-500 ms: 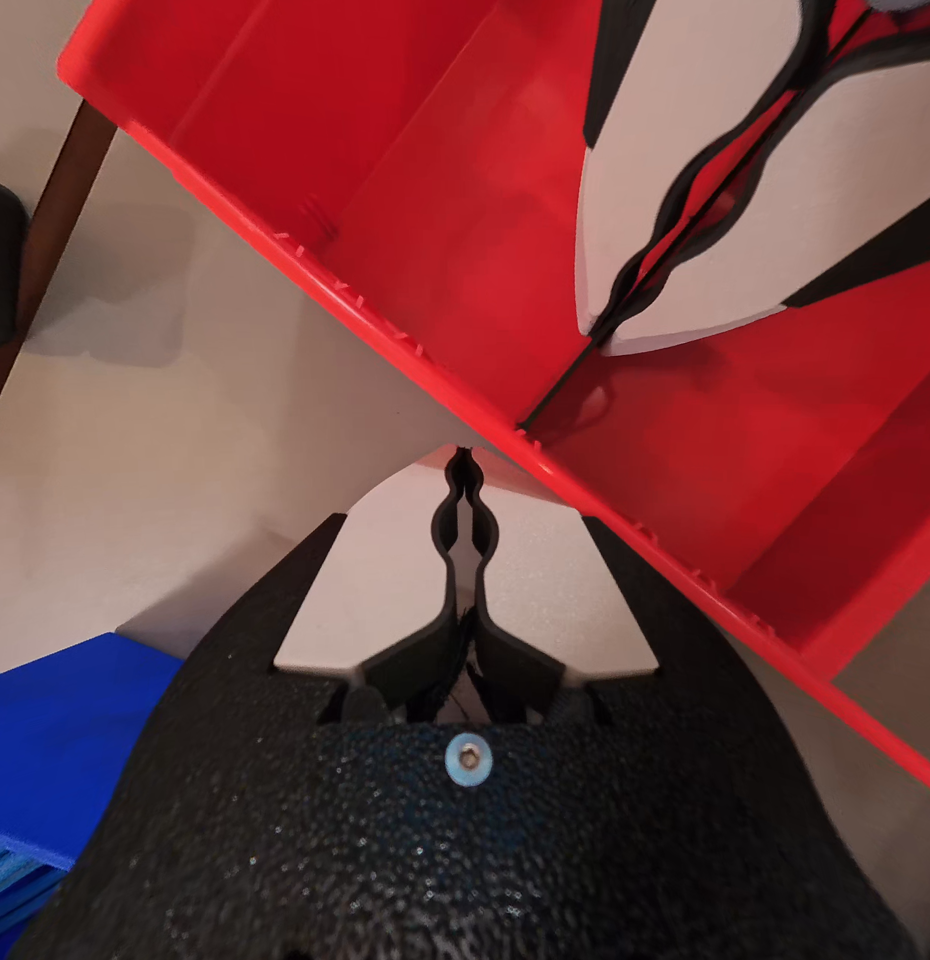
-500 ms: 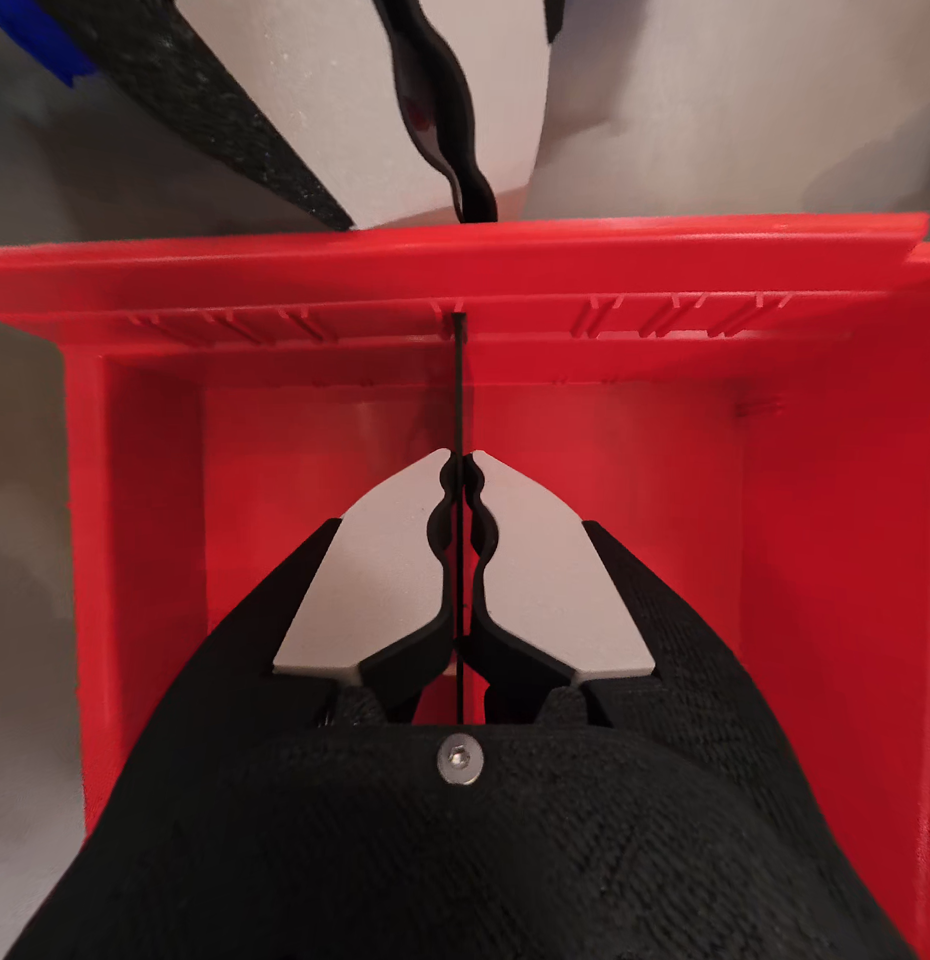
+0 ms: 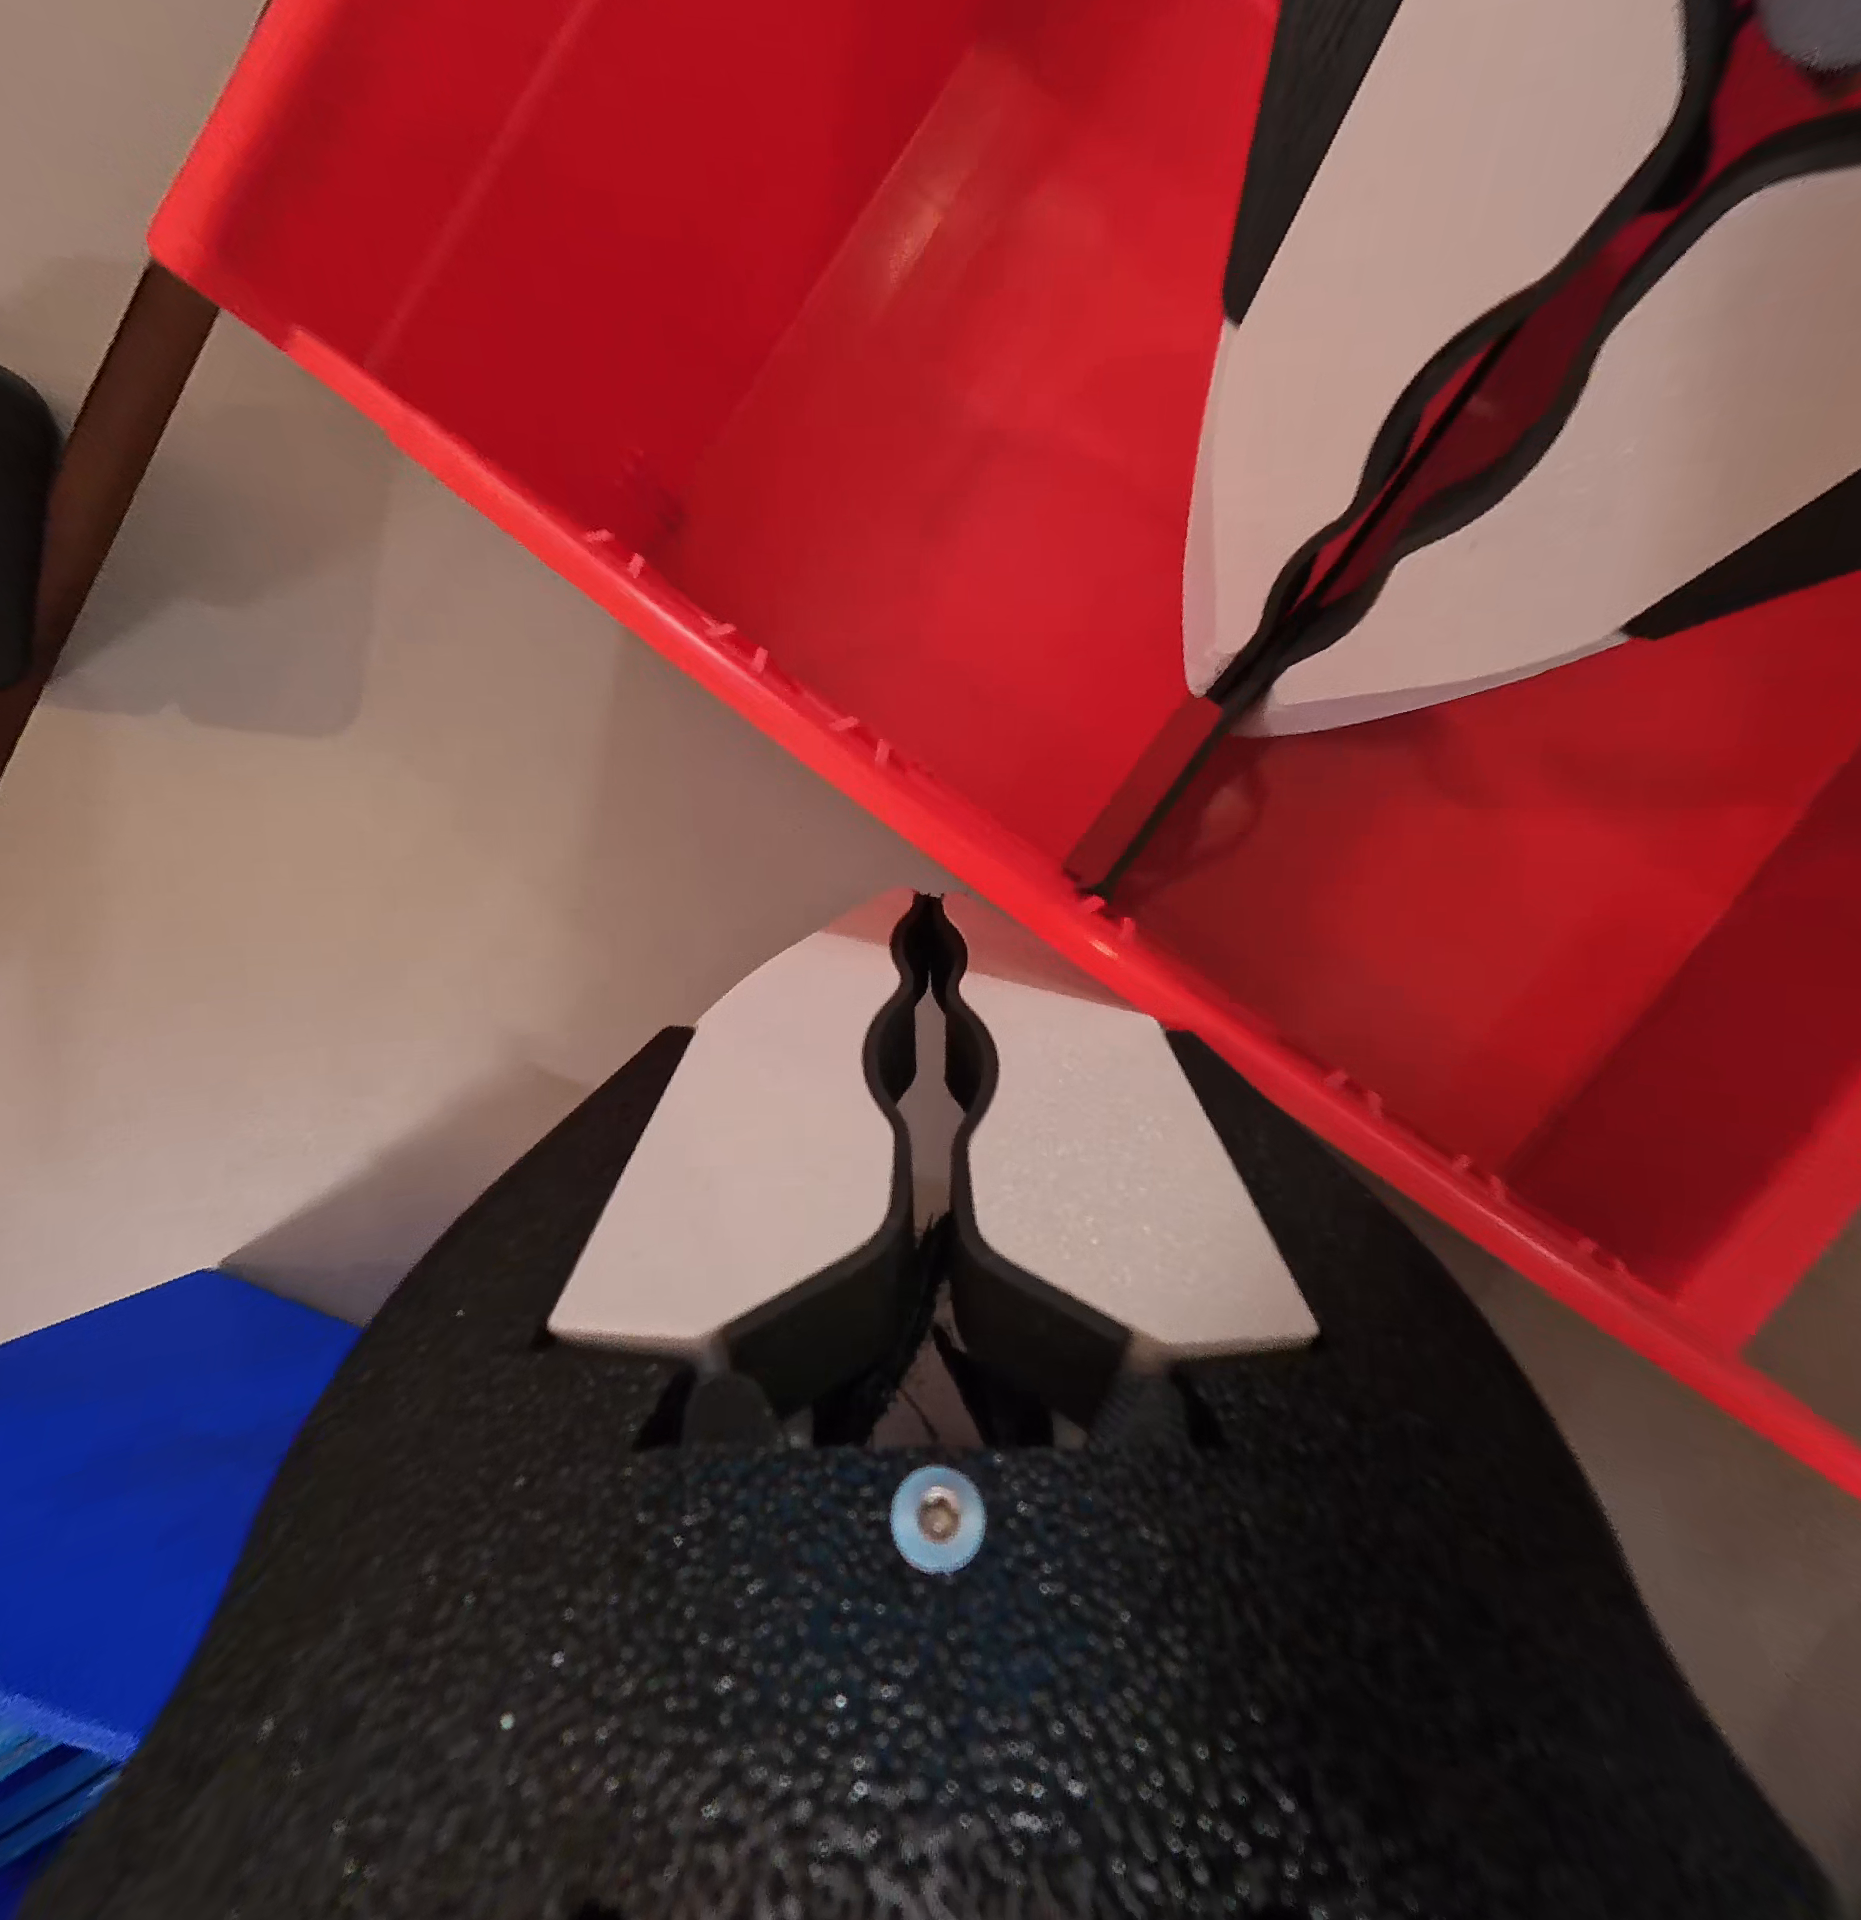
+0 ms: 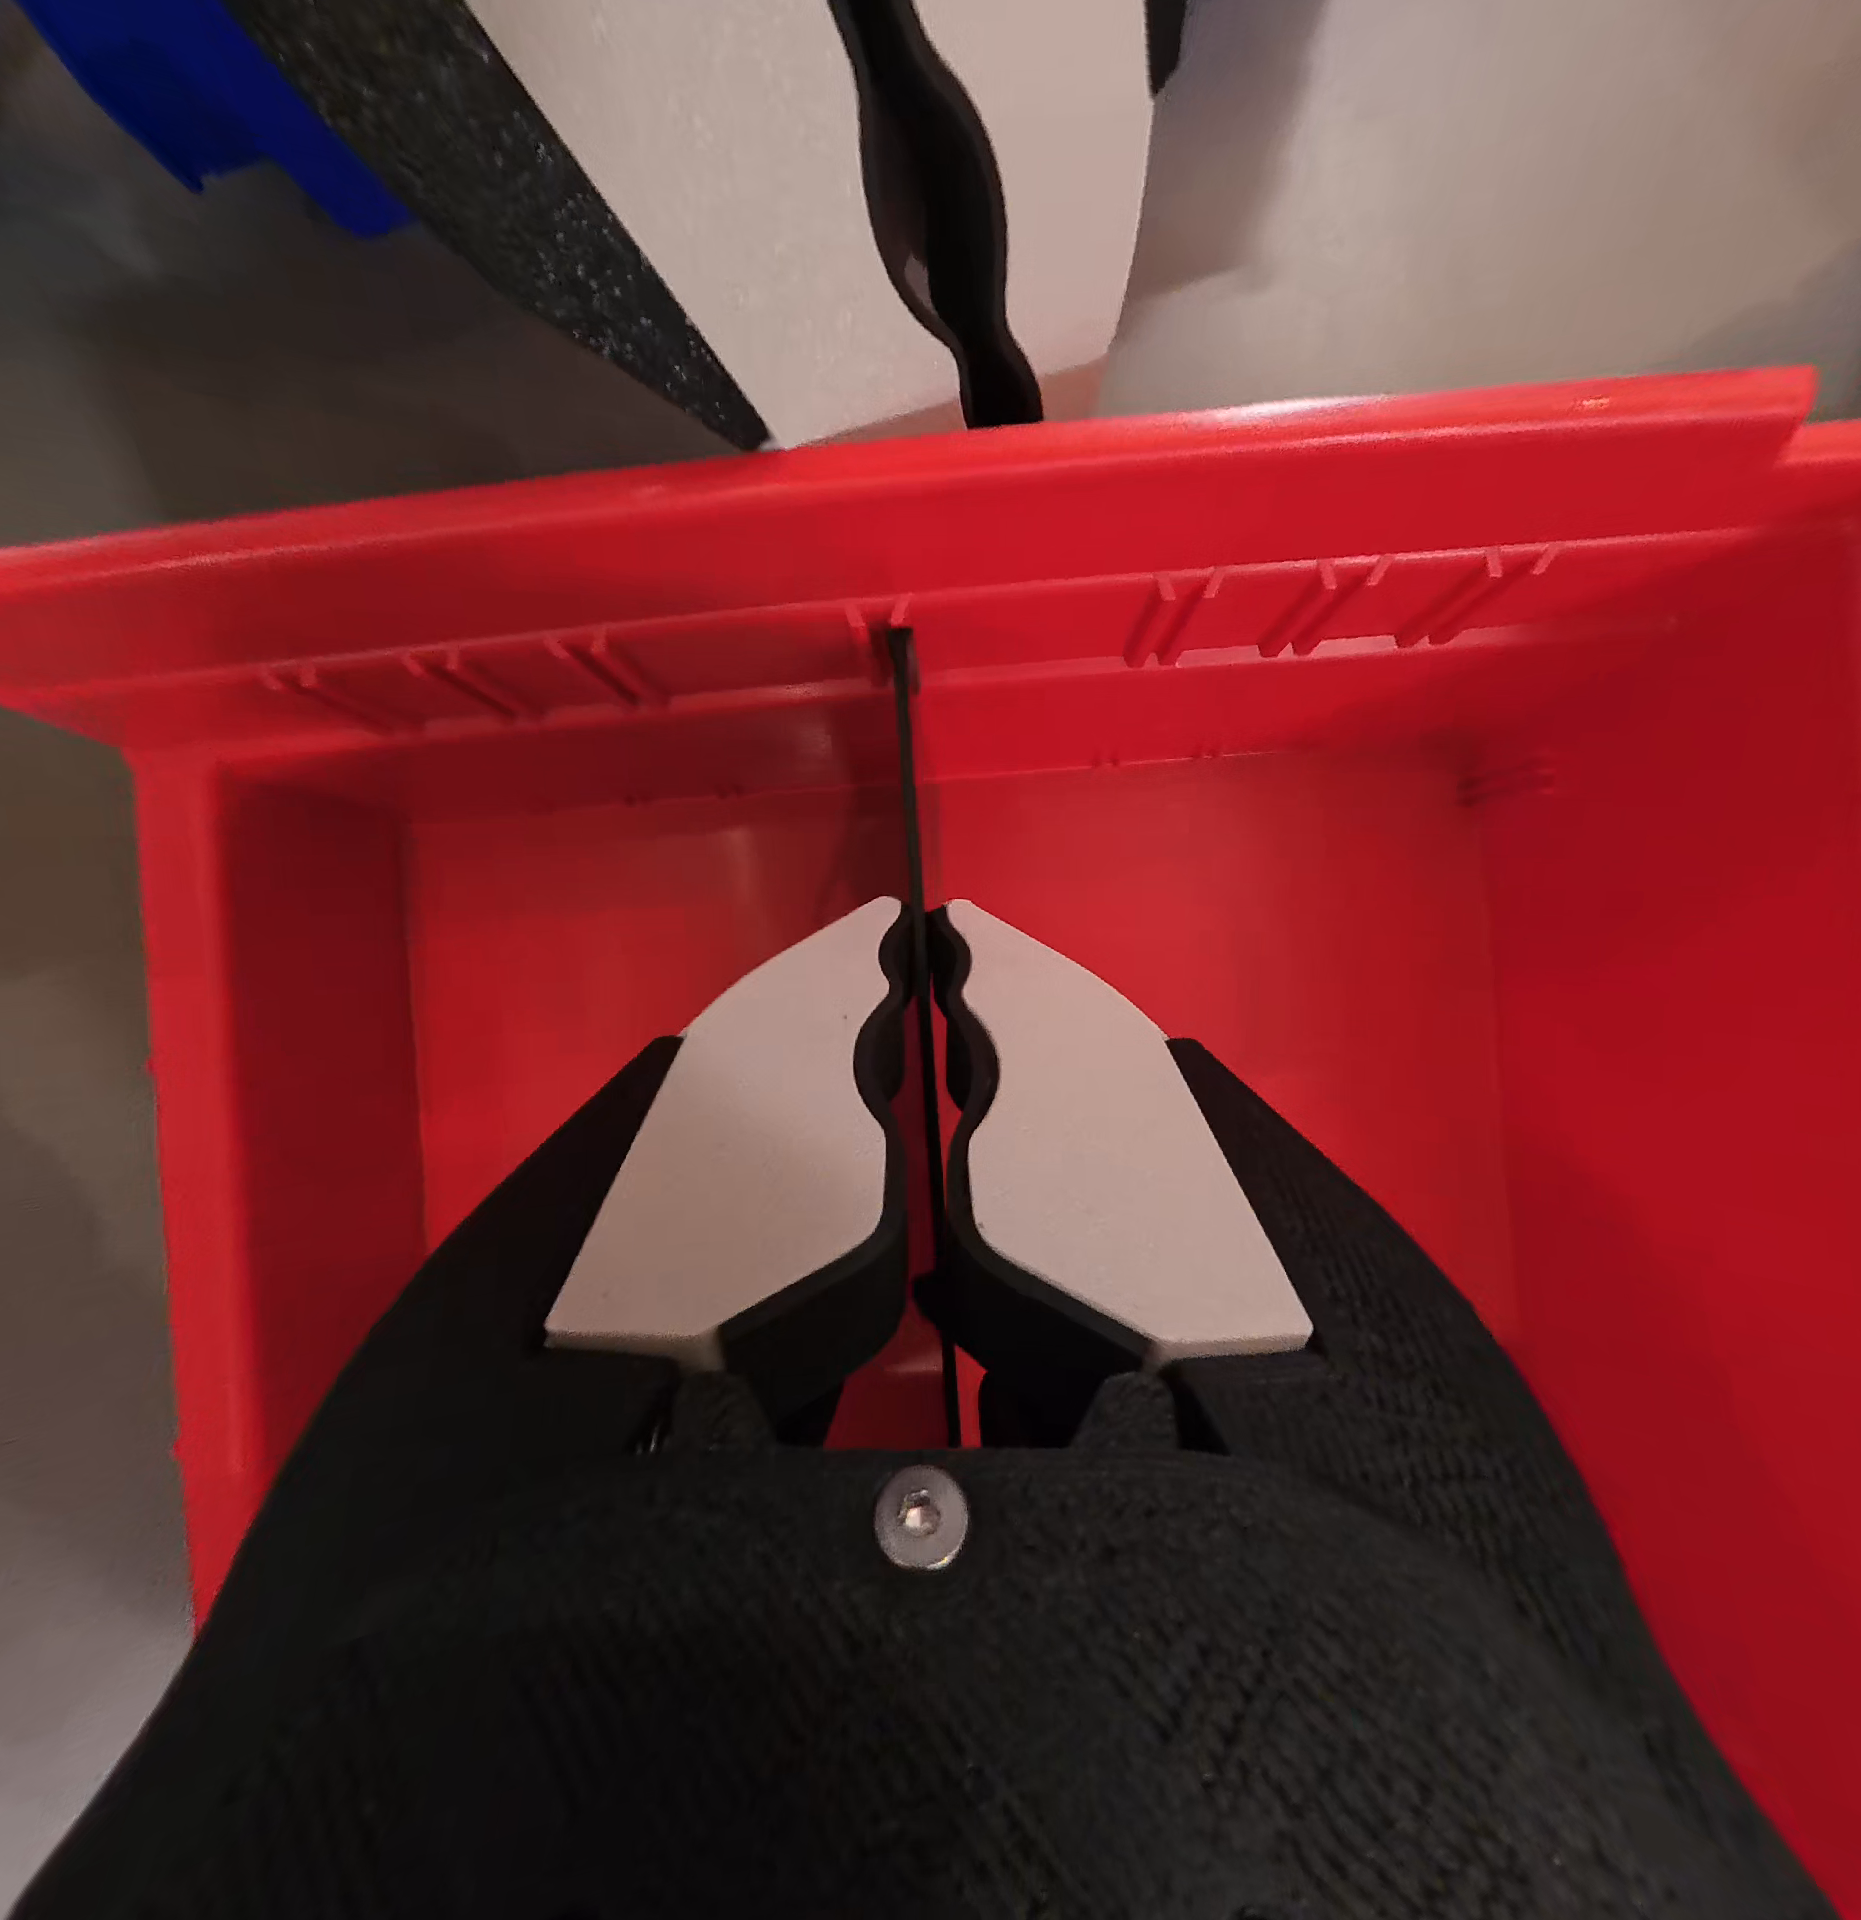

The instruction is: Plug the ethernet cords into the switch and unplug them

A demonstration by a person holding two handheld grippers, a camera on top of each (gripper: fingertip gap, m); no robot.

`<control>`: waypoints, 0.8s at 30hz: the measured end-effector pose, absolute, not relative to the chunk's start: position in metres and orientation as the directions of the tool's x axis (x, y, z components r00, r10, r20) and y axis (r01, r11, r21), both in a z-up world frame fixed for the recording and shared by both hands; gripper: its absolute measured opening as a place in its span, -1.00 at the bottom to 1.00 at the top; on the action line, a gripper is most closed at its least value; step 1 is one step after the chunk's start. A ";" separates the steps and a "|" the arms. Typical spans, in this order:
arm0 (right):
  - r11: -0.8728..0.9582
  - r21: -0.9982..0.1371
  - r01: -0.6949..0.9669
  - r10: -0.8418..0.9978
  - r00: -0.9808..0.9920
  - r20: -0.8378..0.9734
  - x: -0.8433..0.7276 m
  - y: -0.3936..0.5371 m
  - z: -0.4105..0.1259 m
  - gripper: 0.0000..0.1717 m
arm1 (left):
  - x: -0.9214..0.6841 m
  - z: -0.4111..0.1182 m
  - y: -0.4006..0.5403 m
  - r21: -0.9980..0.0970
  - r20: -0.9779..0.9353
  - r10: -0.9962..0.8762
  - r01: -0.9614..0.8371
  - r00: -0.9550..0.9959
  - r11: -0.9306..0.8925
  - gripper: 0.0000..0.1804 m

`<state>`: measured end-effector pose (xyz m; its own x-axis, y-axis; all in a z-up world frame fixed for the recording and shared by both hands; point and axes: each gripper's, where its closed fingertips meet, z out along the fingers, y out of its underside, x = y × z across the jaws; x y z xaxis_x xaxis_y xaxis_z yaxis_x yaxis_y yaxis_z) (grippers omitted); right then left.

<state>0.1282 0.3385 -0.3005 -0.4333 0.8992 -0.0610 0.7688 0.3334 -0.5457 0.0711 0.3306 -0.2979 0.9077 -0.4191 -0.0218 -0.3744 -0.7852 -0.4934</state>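
Ethernet cords and switch show in neither view, so plugging looks not yet begun: right gripper (image 4: 921,914) pinches a thin black divider (image 4: 905,779) inside the red bin (image 4: 282,935), left gripper (image 3: 926,914) pressed together beyond its far rim; next, locate the cords.

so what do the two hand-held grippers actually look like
Both look alike. The left hand-held gripper and right hand-held gripper each have a rough, speckled black body, a silver screw at its centre, and two pale grey, wedge-shaped fingers lined with wavy black pads. No cables, markings or sleeves show.
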 end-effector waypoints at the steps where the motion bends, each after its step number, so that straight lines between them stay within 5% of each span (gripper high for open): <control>1: 0.331 -0.542 0.772 0.900 -0.431 -0.063 0.129 0.339 -0.300 -0.97 | 0.073 -0.297 0.330 -0.509 0.006 -0.415 -0.355 0.910 -0.784 -1.00; 19: 0.400 -0.497 0.770 0.898 -0.438 0.045 0.134 0.344 -0.304 -1.00 | 0.087 -0.269 0.315 -0.648 0.239 -0.390 -0.154 0.889 -0.746 -0.92; 24: 0.385 -0.514 0.767 0.905 -0.423 0.047 0.133 0.344 -0.304 -1.00 | 0.078 -0.268 0.308 -0.609 0.206 -0.369 -0.176 0.907 -0.774 -0.58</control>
<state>0.1327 0.3440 -0.3039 -0.4230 0.9049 0.0469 0.7665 0.3850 -0.5140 0.0776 0.3078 -0.2678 0.9065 -0.3686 0.2057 -0.1764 -0.7735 -0.6087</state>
